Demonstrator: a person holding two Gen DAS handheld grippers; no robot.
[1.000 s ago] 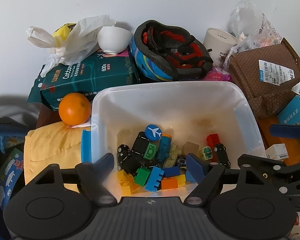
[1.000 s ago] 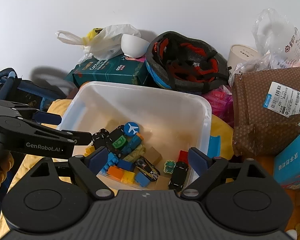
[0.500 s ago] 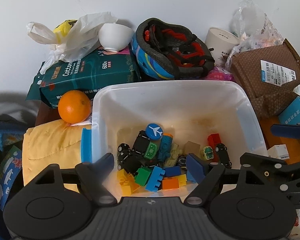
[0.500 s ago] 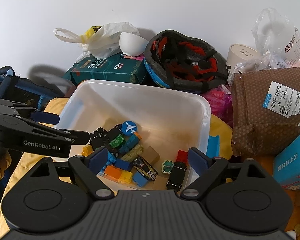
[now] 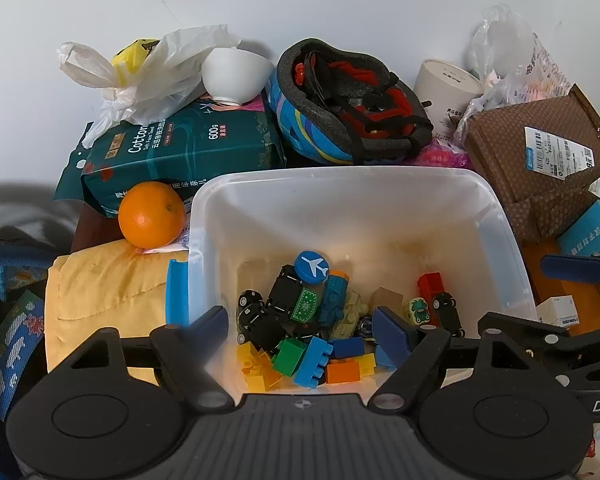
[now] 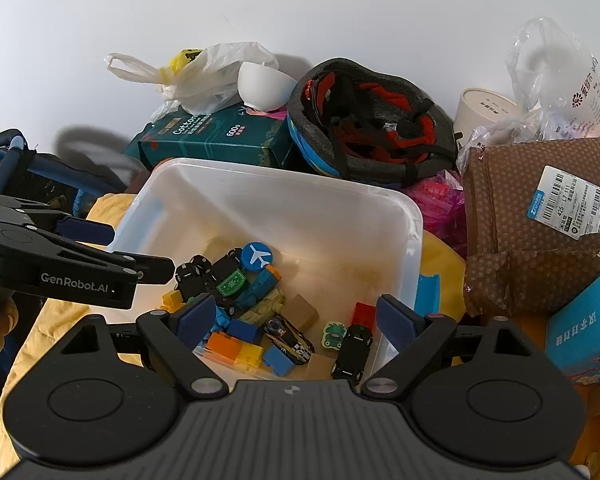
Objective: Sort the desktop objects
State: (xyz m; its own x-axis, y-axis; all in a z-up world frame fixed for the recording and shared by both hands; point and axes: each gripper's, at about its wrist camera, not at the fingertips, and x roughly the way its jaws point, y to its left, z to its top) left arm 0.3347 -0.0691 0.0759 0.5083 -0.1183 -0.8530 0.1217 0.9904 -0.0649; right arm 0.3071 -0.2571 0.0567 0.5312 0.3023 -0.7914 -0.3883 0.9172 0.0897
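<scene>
Toys (image 5: 320, 320) lie heaped in the near end of a clear bin (image 5: 496, 216) on a yellow cloth (image 5: 100, 292): blocks, black cars, a blue plane disc (image 5: 311, 266) on top. Only the left view shows the orange (image 5: 151, 214), touching the bin's far-left corner beside the green pack (image 5: 188, 148). Only the right view shows the other tool's arm reaching over the bin's left rim, and a racing car (image 6: 288, 338). Behind the bin sits a helmet (image 5: 352, 104). Left gripper (image 5: 304, 328) and right gripper (image 6: 290, 318) both hang over the toys, fingers apart, holding nothing.
</scene>
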